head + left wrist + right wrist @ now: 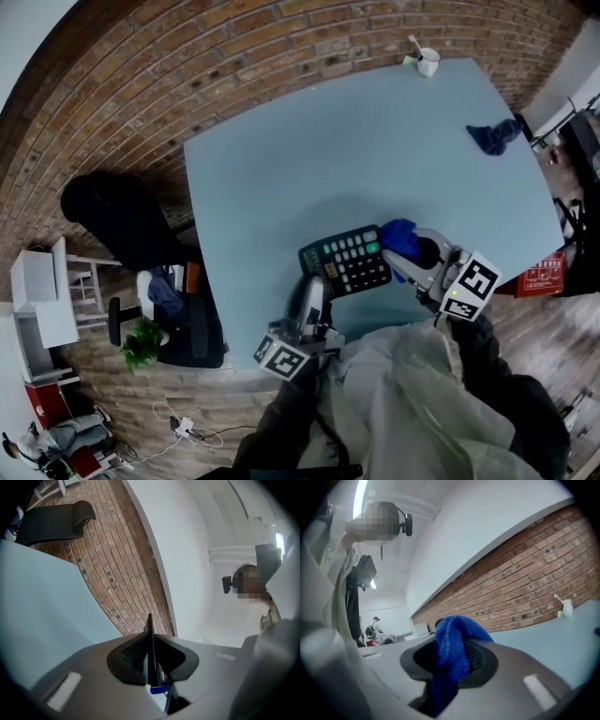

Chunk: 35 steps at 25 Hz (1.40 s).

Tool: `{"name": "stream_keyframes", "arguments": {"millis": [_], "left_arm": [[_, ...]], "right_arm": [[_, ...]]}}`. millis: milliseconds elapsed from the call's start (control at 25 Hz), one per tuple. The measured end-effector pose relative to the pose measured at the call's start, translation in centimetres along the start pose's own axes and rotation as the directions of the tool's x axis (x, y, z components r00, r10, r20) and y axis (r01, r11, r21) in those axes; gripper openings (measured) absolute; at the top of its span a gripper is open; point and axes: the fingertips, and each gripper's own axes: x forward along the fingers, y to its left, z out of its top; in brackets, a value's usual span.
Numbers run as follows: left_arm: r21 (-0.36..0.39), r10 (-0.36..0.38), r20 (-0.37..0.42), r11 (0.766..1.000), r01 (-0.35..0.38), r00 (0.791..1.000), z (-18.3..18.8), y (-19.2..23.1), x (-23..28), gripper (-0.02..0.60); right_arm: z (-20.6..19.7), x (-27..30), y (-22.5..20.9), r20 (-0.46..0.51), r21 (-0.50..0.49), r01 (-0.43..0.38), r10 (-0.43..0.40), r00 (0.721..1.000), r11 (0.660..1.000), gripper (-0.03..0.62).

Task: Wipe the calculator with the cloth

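A black calculator (347,260) with green and grey keys is held up near the front edge of the light blue table (309,169). My left gripper (314,281) is shut on its lower left edge; in the left gripper view the calculator (150,653) shows edge-on as a thin dark slab between the jaws. My right gripper (405,251) is shut on a bright blue cloth (399,235), which lies against the calculator's right end. In the right gripper view the cloth (451,660) bulges up between the jaws.
A second dark blue cloth (493,137) lies at the table's right side. A white cup (427,62) with a stick in it stands at the far corner. A brick wall (234,56) runs behind. A black chair (117,216) stands left of the table.
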Motion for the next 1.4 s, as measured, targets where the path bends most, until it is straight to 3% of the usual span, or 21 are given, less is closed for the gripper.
{"name": "stream_keyframes", "arguments": {"millis": [80, 120, 160, 280, 320, 400, 480, 600, 640, 760, 880, 1000, 1120, 1280, 1400], "left_arm": [[0.094, 0.014, -0.035, 0.995, -0.01, 0.999, 0.0, -0.4, 0.2, 0.051], [0.179, 0.02, -0.071, 0.984, -0.007, 0.997, -0.1, -0.8, 0.4, 0.051], [0.279, 0.026, -0.117, 0.96, 0.008, 0.993, -0.3, -1.4, 0.5, 0.051], [0.531, 0.035, -0.236, 0.841, 0.099, 0.971, -1.8, -3.2, 1.2, 0.051], [0.575, 0.028, -0.261, 0.807, 0.132, 0.965, -2.4, -3.8, 1.5, 0.051], [0.612, 0.017, -0.291, 0.772, 0.172, 0.957, -3.5, -4.7, 2.1, 0.051], [0.638, 0.024, -0.31, 0.747, 0.189, 0.95, -4.0, -4.8, 2.5, 0.051], [0.717, 0.043, -0.369, 0.649, 0.255, 0.928, -5.1, -5.6, 2.8, 0.049], [0.723, 0.044, -0.372, 0.64, 0.259, 0.927, -5.2, -5.9, 2.8, 0.049], [0.723, 0.04, -0.333, 0.652, 0.228, 0.942, -4.5, -6.1, 2.7, 0.049], [0.72, 0.03, -0.358, 0.645, 0.256, 0.933, -5.0, -6.4, 2.3, 0.049], [0.657, 0.01, -0.375, 0.708, 0.258, 0.927, -5.6, -6.3, 2.0, 0.048], [0.592, -0.042, -0.295, 0.776, 0.217, 0.955, -4.0, -6.1, 2.1, 0.048], [0.531, -0.043, -0.242, 0.831, 0.169, 0.969, -2.4, -5.1, 1.8, 0.048], [0.459, -0.056, -0.228, 0.875, 0.157, 0.972, -2.0, -4.4, 1.4, 0.048]], "right_arm": [[0.4, 0.5, -0.8, -0.024, -0.1, 0.045, -0.047, 0.999, 0.994, 0.095], [0.7, 0.5, -1.1, -0.032, -0.152, 0.062, -0.068, 0.997, 0.986, 0.095], [0.9, 0.5, -1.4, -0.042, -0.193, 0.071, -0.081, 0.996, 0.979, 0.095], [0.0, 1.3, -1.1, -0.133, -0.2, -0.012, -0.015, 0.991, 0.98, 0.095], [-0.7, 2.0, -0.3, -0.173, -0.181, -0.067, 0.035, 0.984, 0.981, 0.095], [-1.4, 3.2, 1.5, -0.208, -0.174, -0.13, 0.093, 0.974, 0.976, 0.095], [-0.5, 3.8, 3.0, -0.173, -0.177, -0.138, 0.107, 0.979, 0.975, 0.094], [1.5, 4.4, 5.9, -0.13, -0.146, -0.22, 0.202, 0.971, 0.964, 0.094], [1.7, 4.6, 6.3, -0.138, -0.151, -0.229, 0.209, 0.968, 0.962, 0.094], [0.5, 4.1, 4.4, -0.165, -0.143, -0.205, 0.181, 0.969, 0.968, 0.094], [-2.2, 2.7, 2.2, -0.184, 0.026, -0.175, 0.176, 0.967, 0.984, 0.095], [-3.8, 1.6, 1.4, -0.147, 0.16, -0.142, 0.166, 0.975, 0.977, 0.095], [-4.7, 0.8, 0.5, -0.119, 0.231, -0.094, 0.124, 0.985, 0.968, 0.095], [-8.9, -0.2, 2.9, -0.251, 0.258, -0.15, 0.216, 0.944, 0.954, 0.095], [-9.7, -0.5, 3.4, -0.241, 0.323, -0.169, 0.253, 0.937, 0.931, 0.095]]}}
